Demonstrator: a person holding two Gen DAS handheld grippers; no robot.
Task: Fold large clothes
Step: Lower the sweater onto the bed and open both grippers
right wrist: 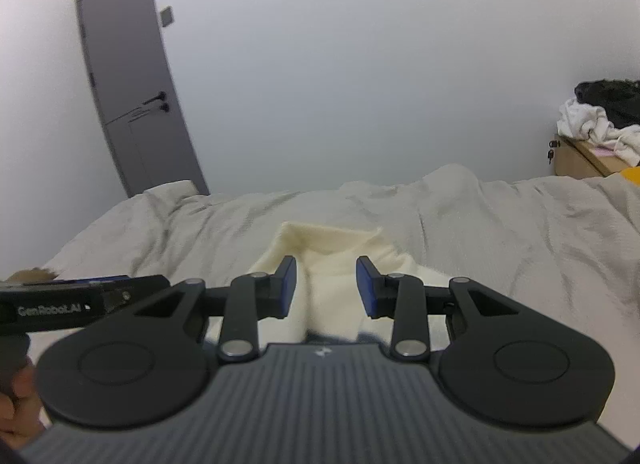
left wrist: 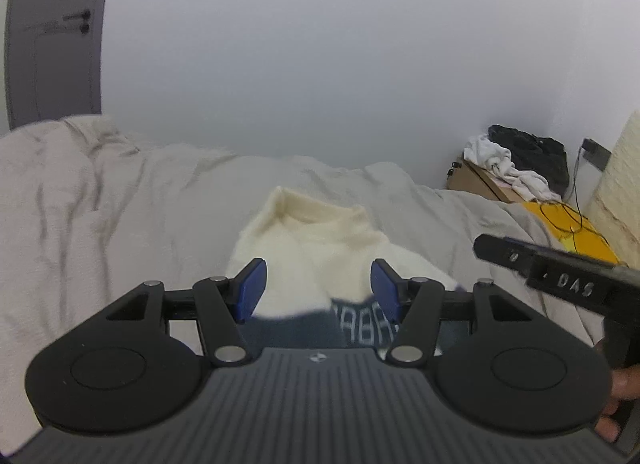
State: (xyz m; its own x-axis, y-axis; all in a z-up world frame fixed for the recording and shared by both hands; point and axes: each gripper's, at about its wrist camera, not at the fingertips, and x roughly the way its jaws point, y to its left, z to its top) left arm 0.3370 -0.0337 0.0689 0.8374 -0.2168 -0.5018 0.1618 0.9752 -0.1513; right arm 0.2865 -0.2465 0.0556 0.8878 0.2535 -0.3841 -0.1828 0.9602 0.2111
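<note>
A cream knit sweater (left wrist: 320, 236) lies on the bed with its collar pointing toward the far wall. A navy patterned band (left wrist: 362, 326) crosses it at the near end. My left gripper (left wrist: 317, 278) hovers above the sweater, blue pads apart, with nothing between them. My right gripper (right wrist: 326, 280) is likewise open over the same sweater (right wrist: 334, 252) and touches no cloth. The right gripper's black body (left wrist: 568, 280) shows at the right of the left wrist view. The left gripper's body (right wrist: 80, 304) shows at the left of the right wrist view, held by a hand.
A rumpled pale duvet (left wrist: 120, 204) covers the bed. At the far right a cardboard box (left wrist: 480, 180) carries a pile of white and black clothes (left wrist: 520, 160), with a yellow object (left wrist: 576, 232) and a cable beside it. A grey door (right wrist: 132, 96) stands at the far left.
</note>
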